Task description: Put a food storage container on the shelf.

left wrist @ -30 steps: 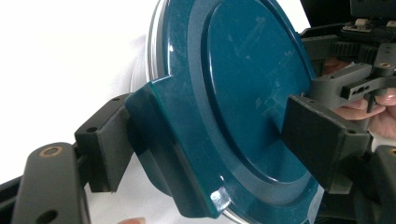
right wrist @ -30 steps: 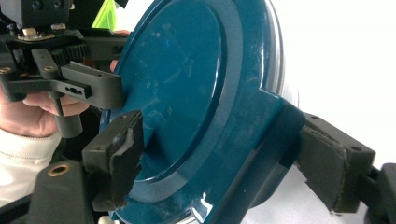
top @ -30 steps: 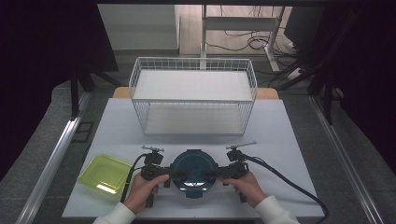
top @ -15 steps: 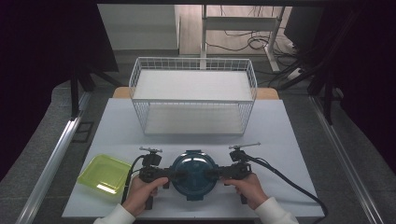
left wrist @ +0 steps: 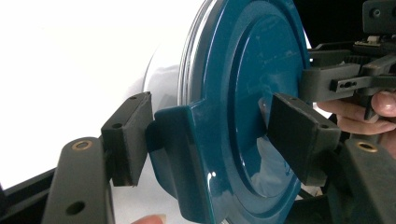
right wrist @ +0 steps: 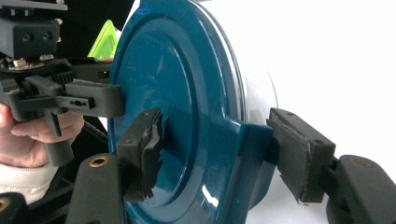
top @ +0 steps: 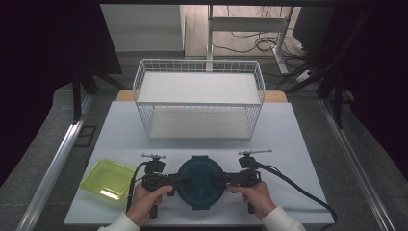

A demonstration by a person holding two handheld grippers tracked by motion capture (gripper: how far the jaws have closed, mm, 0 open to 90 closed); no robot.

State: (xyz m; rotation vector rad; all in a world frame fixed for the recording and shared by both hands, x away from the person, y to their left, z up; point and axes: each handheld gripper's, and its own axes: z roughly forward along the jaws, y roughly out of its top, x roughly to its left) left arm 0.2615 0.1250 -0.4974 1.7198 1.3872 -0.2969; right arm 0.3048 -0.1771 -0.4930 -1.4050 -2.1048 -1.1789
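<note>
Your left gripper (top: 185, 180) and right gripper (top: 219, 179) have just been closing onto the side latches of the blue-lidded container (top: 200, 182) at the near table edge (top: 298, 144); uneven squeezing could tip it.

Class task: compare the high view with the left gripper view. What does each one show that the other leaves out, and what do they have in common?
High view alone: the wire basket at the back and the yellow-green tray at the table's left. Left gripper view alone: the lid's side tab between the left gripper pads, whose jaws have just been closing. Both: the dark teal round lid, the white table, and the right gripper at the lid's far side.
</note>
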